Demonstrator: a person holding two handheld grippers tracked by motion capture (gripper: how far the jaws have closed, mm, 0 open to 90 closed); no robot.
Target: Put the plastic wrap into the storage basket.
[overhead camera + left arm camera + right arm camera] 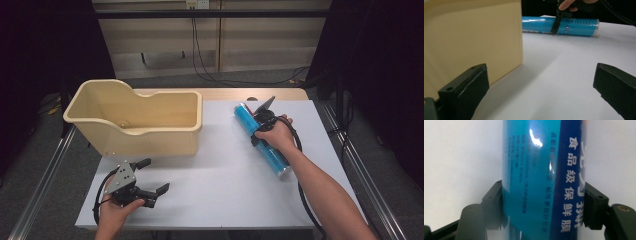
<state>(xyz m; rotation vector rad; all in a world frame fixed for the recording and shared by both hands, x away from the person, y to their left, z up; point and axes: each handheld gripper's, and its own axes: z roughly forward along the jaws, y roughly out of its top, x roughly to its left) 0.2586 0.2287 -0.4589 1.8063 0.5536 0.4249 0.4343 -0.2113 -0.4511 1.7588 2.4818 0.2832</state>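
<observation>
A blue roll of cling film (pixel 274 156) lies slantwise on the right half of the white table (pixel 225 195). My right gripper (pixel 262 126) is over its far half, and in the right gripper view both jaws press the sides of the roll (pixel 531 170), so my right gripper (pixel 544 205) is shut on it. My left gripper (pixel 156 175) rests near the table's front left, open with nothing between its fingers. In the left gripper view the roll (pixel 579 26) lies far ahead, past my left gripper (pixel 541 92).
A large beige plastic bin (pixel 135 140) stands at the back left of the table, just beyond the left gripper; its wall (pixel 474 37) takes up the left of the left gripper view. Cables trail on the floor behind the table.
</observation>
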